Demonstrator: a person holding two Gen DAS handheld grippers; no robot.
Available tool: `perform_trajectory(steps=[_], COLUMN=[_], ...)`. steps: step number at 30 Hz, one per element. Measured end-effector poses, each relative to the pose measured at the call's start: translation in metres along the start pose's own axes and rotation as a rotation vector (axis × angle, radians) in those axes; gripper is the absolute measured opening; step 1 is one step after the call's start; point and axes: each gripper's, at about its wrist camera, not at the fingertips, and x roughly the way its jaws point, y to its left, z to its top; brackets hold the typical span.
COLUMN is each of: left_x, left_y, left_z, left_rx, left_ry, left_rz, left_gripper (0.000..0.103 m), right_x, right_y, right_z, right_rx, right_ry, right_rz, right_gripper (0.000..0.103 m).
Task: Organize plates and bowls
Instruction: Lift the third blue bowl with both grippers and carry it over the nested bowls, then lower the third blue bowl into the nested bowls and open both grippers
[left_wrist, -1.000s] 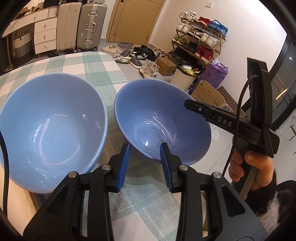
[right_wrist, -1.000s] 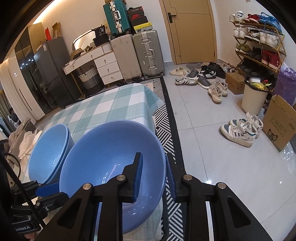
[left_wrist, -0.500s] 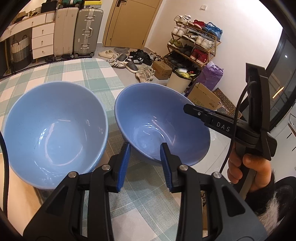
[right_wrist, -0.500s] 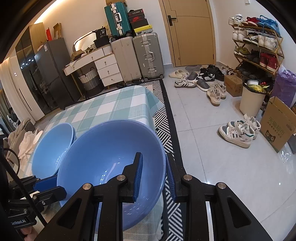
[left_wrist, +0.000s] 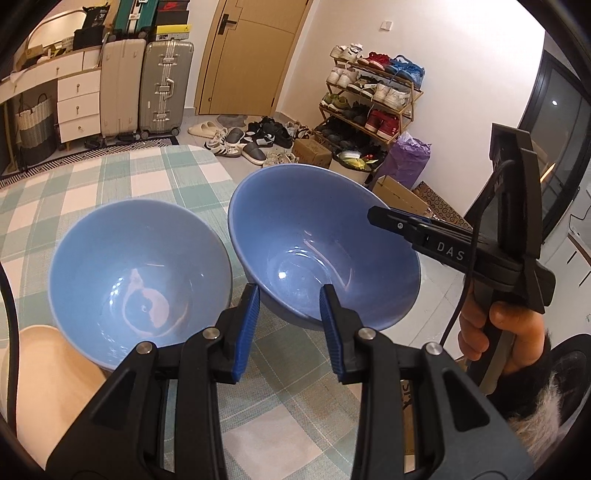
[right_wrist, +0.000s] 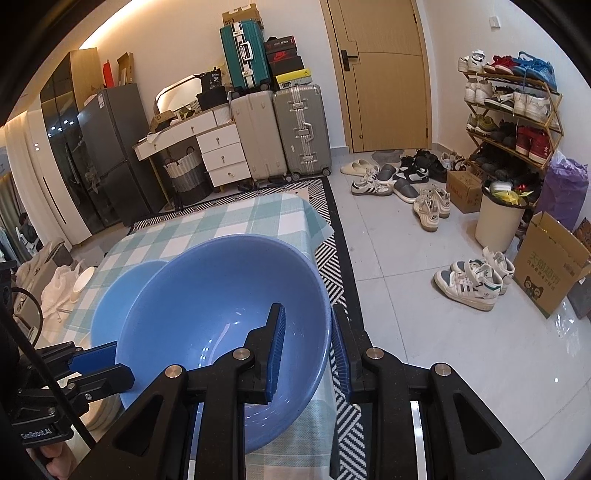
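The glossy blue ceramic bowl on the right (left_wrist: 325, 251) hung tilted above the edge of the counter (left_wrist: 147, 177), which was covered by a green-and-white checked cloth. Its rim sat between the jaws of the right gripper (right_wrist: 306, 347), which were closed on the bowl's wall, one blue pad inside the bowl and the other outside. In the left wrist view that gripper reached in from the right, its black body marked "DAS", held by a hand (left_wrist: 498, 336) in a dark, fur-trimmed sleeve.

The second blue bowl (left_wrist: 140, 280), of the same colour and shape, stood just beside the first, to its left and partly behind it in the right wrist view (right_wrist: 122, 291). The left gripper (left_wrist: 288, 328) had its jaws apart with a clear gap between the blue pads; the near rim of the right bowl showed in that gap, and the pads did not press on it. Whether the left pad touched the second bowl could not be told.

A pale, cream-coloured plate (left_wrist: 48, 373) lay at the lower left, partly under the second bowl.

Beyond the counter lay a black-and-white patterned rug (right_wrist: 340, 266), a white tiled floor strewn with shoes, silver and beige suitcases (right_wrist: 299, 133), a wooden shoe rack (left_wrist: 369, 103) and a tan door (right_wrist: 384, 74).
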Motion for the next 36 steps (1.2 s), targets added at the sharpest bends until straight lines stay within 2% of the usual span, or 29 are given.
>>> perform_trajectory(steps=[14, 22, 36], left_x=[-0.087, -0.129, -0.15], left_y=[0.016, 0.038, 0.068], left_z=[0.012, 0.019, 0.029], left_rx=[0.039, 0.06, 0.071], left_ry=[-0.084, -0.106, -0.111], left_rz=[0.038, 0.078, 0.133], left_gripper=[0.03, 0.03, 0.03], right_x=[-0.04, -0.045, -0.026], right_y=[0.062, 0.1, 0.136], right_z=[0.017, 0.026, 0.035], right_rx=[-0.057, -0.08, -0.093], right_ry=[-0.078, -0.093, -0.071], right_rz=[0.03, 0.05, 0.073], right_gripper=[0.025, 0.025, 0.025])
